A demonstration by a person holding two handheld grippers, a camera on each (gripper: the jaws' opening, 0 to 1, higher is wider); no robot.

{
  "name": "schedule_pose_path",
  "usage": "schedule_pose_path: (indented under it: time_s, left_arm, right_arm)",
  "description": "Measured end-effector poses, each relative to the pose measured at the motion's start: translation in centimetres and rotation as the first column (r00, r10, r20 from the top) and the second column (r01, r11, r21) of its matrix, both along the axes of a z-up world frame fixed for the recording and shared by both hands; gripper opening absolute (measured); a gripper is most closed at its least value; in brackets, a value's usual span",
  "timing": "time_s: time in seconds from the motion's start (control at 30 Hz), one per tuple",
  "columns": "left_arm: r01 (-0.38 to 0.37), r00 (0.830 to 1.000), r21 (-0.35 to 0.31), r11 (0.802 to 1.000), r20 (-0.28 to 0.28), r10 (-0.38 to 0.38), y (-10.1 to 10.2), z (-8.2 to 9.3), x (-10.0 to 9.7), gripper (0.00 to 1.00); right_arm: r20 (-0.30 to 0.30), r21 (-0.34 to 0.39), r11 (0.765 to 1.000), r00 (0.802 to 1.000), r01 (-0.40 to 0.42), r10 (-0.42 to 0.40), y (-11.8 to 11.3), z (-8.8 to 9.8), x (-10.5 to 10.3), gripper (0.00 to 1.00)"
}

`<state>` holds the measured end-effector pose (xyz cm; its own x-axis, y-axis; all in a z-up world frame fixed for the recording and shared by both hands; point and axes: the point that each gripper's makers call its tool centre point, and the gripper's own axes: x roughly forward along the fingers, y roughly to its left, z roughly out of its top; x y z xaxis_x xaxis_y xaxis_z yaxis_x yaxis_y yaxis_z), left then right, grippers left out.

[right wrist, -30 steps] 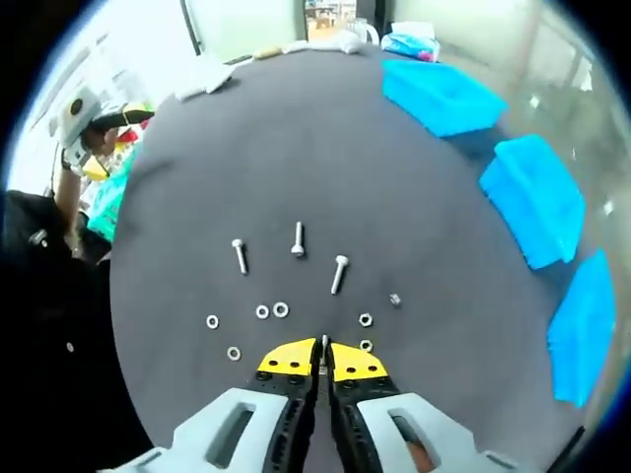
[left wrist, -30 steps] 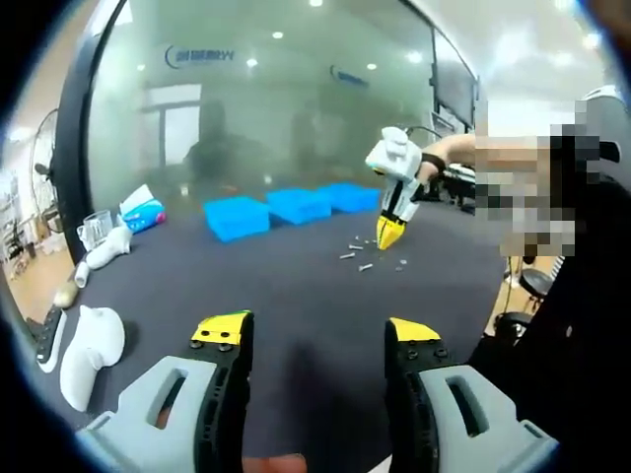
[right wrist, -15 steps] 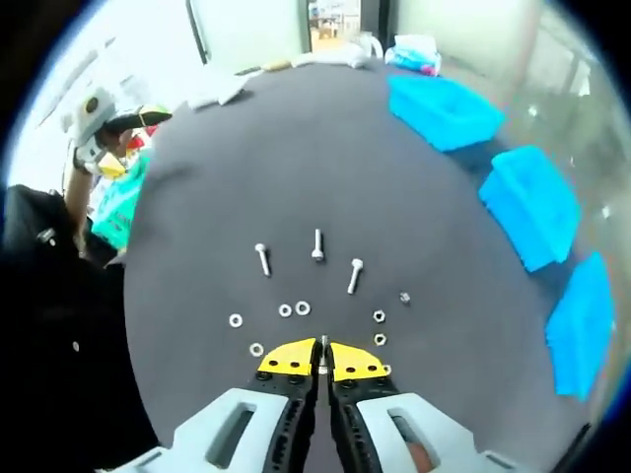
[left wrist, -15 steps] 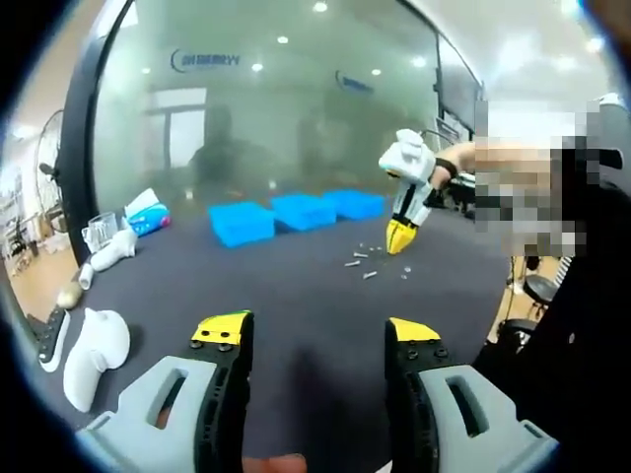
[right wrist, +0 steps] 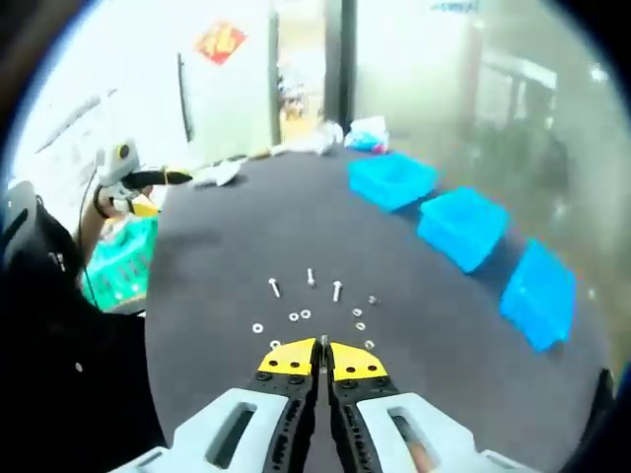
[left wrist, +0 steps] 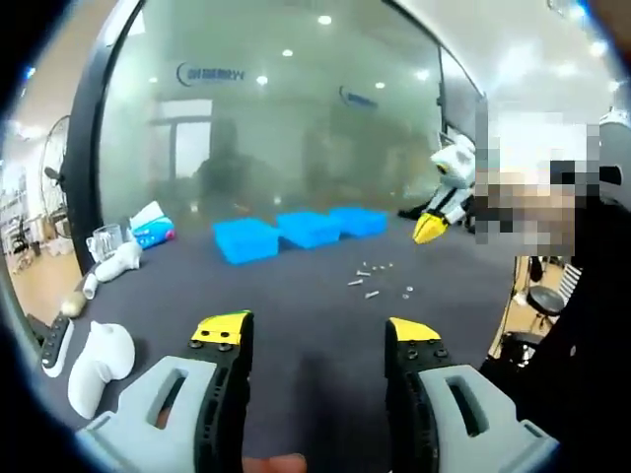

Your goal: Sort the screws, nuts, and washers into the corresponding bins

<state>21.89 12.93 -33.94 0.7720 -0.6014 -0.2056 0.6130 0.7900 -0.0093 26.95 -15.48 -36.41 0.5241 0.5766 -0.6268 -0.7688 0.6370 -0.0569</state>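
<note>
Right gripper [right wrist: 322, 351]: jaws pressed together, yellow tips nearly touching, a thin sliver of something pokes up between the tips, too small to tell what. It hangs above the dark round table [right wrist: 227, 246].

Just past its tips lies the loose hardware: small ring-shaped washers and nuts [right wrist: 301, 316] scattered in a loose row, and beyond them three screws [right wrist: 311, 278] lying side by side, heads away from the gripper. All silver, all flat on the table, apart from each other. Nuts vs washers: can't separate at this size.

Farther out, toward the table's far right edge, three blue bins [right wrist: 464, 226] in a line, open tops, contents not visible.

Left gripper [left wrist: 314, 335]: jaws wide apart, nothing between them, held low over the near edge of the table [left wrist: 296, 305].

Left gripper view adds what the right one lacks: the right gripper from the side [left wrist: 428, 230], lifted clear above the hardware [left wrist: 373, 283], plus a white controller-like object [left wrist: 91, 357] and a dark remote [left wrist: 52, 345] at the left edge, and a glass wall [left wrist: 276, 118] behind the bins [left wrist: 301, 229].

Right gripper view adds the left gripper [right wrist: 148, 180] at the far left edge, in a hand.

Room: broad bare stretch between hardware and bins; also bare between left gripper and hardware.
</note>
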Motion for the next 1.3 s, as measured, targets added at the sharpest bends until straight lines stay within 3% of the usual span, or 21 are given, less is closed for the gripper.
schedule_pose_path:
  time_s: [0.07,0.23,0.47,0.7,0.77,0.8,0.97,1.07,1.3]
  left_arm:
    - [0.003,1.000,-0.004,1.000,0.004,-0.003,-0.3,0.3,0.0,0.52]
    - [0.009,1.000,-0.008,1.000,0.020,-0.009,-0.9,0.9,-0.1,0.52]
    - [0.011,0.999,-0.014,1.000,0.043,-0.011,-1.3,1.6,-0.2,0.52]
    - [-0.014,0.999,-0.030,0.999,0.051,0.015,-1.0,2.0,0.2,0.52]
    - [-0.020,0.998,-0.030,0.999,0.055,0.022,-0.9,2.1,0.3,0.52]
    - [-0.022,0.998,-0.031,0.999,0.056,0.023,-0.8,2.1,0.3,0.52]
    - [-0.030,0.998,-0.035,0.999,0.059,0.032,-0.7,2.0,0.4,0.52]
    - [-0.029,0.998,-0.029,0.999,0.056,0.031,-0.7,1.7,0.3,0.52]
    - [-0.048,0.997,-0.032,0.998,0.054,0.049,-0.2,1.5,0.3,0.52]
  right_arm:
    - [0.015,0.049,0.999,1.000,0.019,-0.020,-0.7,0.3,-0.5,0.01]
    - [0.098,0.062,0.997,0.994,0.044,-0.050,-2.2,0.4,-2.2,0.01]
    - [0.189,0.184,0.972,0.965,0.147,-0.181,-3.9,1.7,-3.6,0.01]
    - [0.300,0.312,0.916,0.888,0.253,-0.348,-6.8,3.7,-3.7,0.01]
    - [0.299,0.308,0.913,0.885,0.266,-0.358,-7.3,3.6,-3.8,0.01]
    - [0.315,0.322,0.906,0.871,0.276,-0.378,-7.6,3.9,-3.6,0.01]
    - [0.334,0.364,0.879,0.838,0.309,-0.432,-8.7,5.1,-2.3,0.01]
    - [0.306,0.430,0.843,0.827,0.322,-0.472,-9.2,6.0,-1.2,0.01]
    - [0.341,0.443,0.827,0.788,0.345,-0.512,-10.5,7.6,2.5,0.01]
